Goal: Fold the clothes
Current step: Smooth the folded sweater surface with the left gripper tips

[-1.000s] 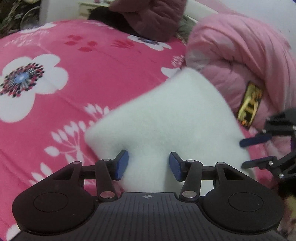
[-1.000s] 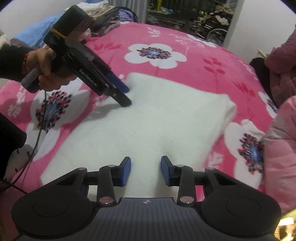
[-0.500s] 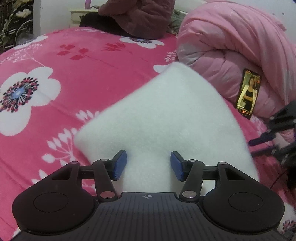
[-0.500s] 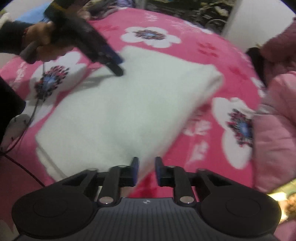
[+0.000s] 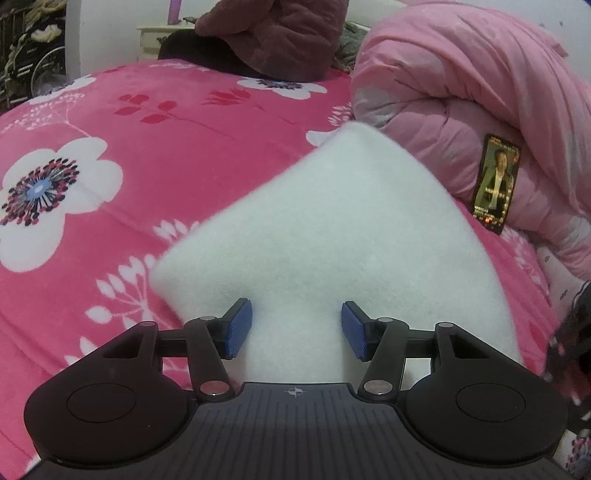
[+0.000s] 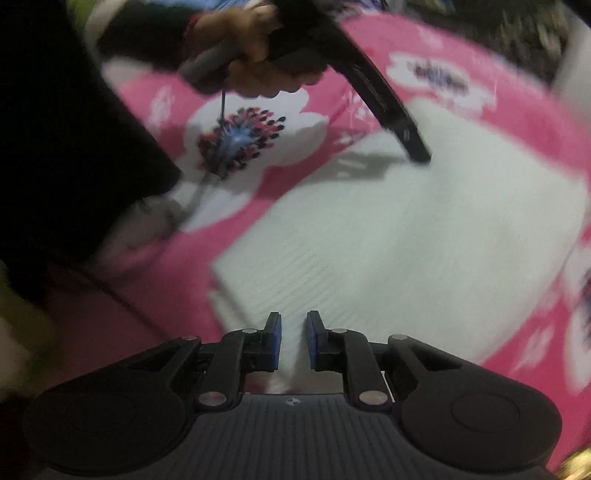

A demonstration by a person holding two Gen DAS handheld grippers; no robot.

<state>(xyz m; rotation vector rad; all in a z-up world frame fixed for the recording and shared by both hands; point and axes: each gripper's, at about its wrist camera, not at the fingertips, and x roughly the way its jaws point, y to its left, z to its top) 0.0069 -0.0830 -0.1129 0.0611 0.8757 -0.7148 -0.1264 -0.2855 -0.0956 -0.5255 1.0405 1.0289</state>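
A folded white fleece garment (image 5: 332, 236) lies flat on the pink flowered bedspread (image 5: 155, 147). My left gripper (image 5: 296, 328) is open and empty, its blue pads just above the garment's near edge. In the right wrist view the same garment (image 6: 406, 236) shows blurred, with my right gripper (image 6: 294, 341) over its near corner, the jaws narrowed to a small gap with nothing clamped between them. The left gripper (image 6: 417, 147) also shows there, held by a hand, its tip over the garment's far side.
A rolled pink quilt (image 5: 480, 92) lies at the right with a phone (image 5: 496, 182) leaning on it. A dark red jacket (image 5: 273, 33) sits at the bed's far edge. A cable (image 6: 207, 184) hangs from the left hand over the bedspread.
My right gripper has swung left and pulled back to the garment's near corner, its jaws narrowing. The left gripper has barely moved. The right gripper has left the left wrist view.
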